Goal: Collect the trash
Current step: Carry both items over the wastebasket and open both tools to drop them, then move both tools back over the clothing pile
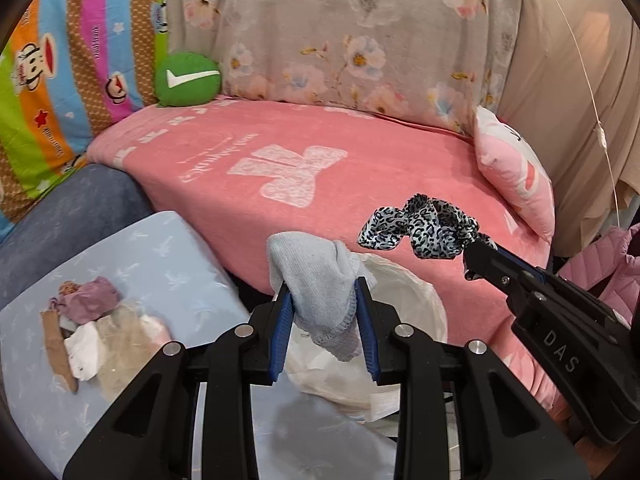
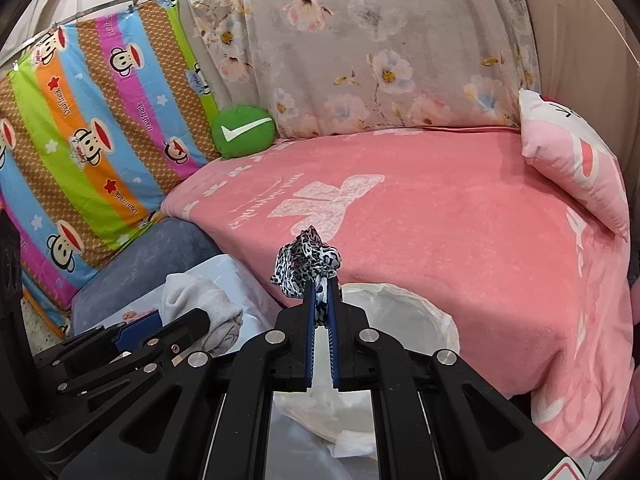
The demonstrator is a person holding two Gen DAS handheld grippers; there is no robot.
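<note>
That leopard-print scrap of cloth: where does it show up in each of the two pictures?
Left wrist view: the leopard-print cloth sits right of centre, pinched by the right claw reaching in from the right.
Right wrist view: the cloth is at centre, clamped at that claw's tips.
Shared landmark: the green checkmark cushion.

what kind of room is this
Most likely a bedroom or a home sleeping corner: a bed under a pink blanket, a pink pillow at its side, and a floral sheet hung behind it. A lined bin stands beside the bed.
</note>
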